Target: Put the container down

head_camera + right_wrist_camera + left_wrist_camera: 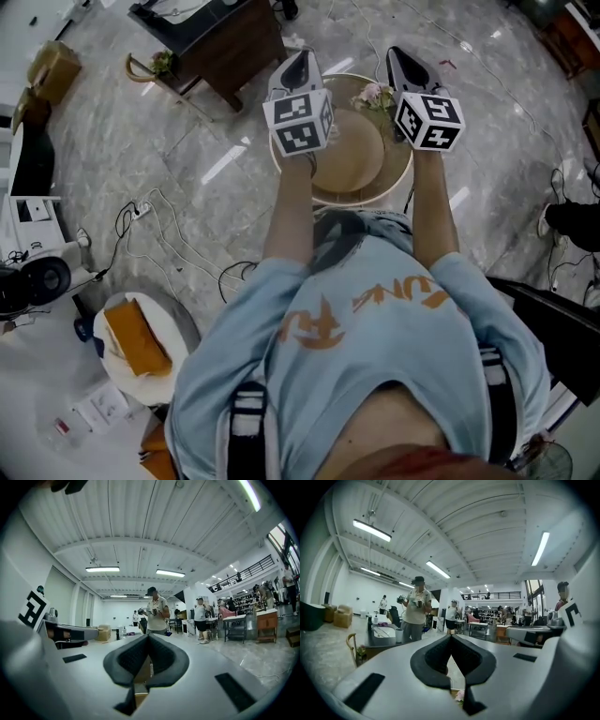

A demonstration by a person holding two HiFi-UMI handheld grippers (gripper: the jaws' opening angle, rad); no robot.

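A round white-rimmed container (398,183) with a beige inside stands on the marble floor straight below my hands, and pink flowers (375,95) lie at its far edge. My left gripper (298,58) hovers over its left side and my right gripper (398,54) over its right side, both well above it. In the left gripper view the left gripper (450,636) is shut, tips touching, with nothing between them. The right gripper (149,636) is likewise shut and empty. Both point level into the hall. Neither touches the container.
A dark desk (211,37) stands just beyond the container at the left. Cables (178,246) trail over the floor at the left. A round stool with an orange cloth (139,339) is near my left side. Another person (416,607) with grippers stands ahead.
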